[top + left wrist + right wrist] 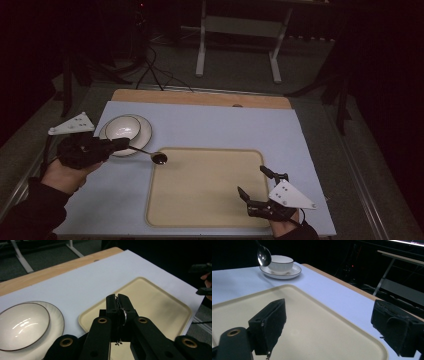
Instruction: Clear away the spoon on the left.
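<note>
My left gripper (124,144) is shut on the handle of a metal spoon (159,158), held in the air with its bowl over the top left corner of a beige tray (205,210). In the left gripper view the jaws pinch the thin spoon handle (123,315). Just behind that gripper, a white bowl (122,127) sits on a white saucer (145,131). My right gripper (251,180) stands open over the tray's lower right part, with nothing between its pads (272,321). The right gripper view shows the spoon (263,255) hanging in front of the bowl (281,263).
A pale blue mat (220,125) covers the wooden table (200,97), whose bare far edge shows. The floor beyond holds cables (155,75) and a white table frame (240,45). The surroundings are dark.
</note>
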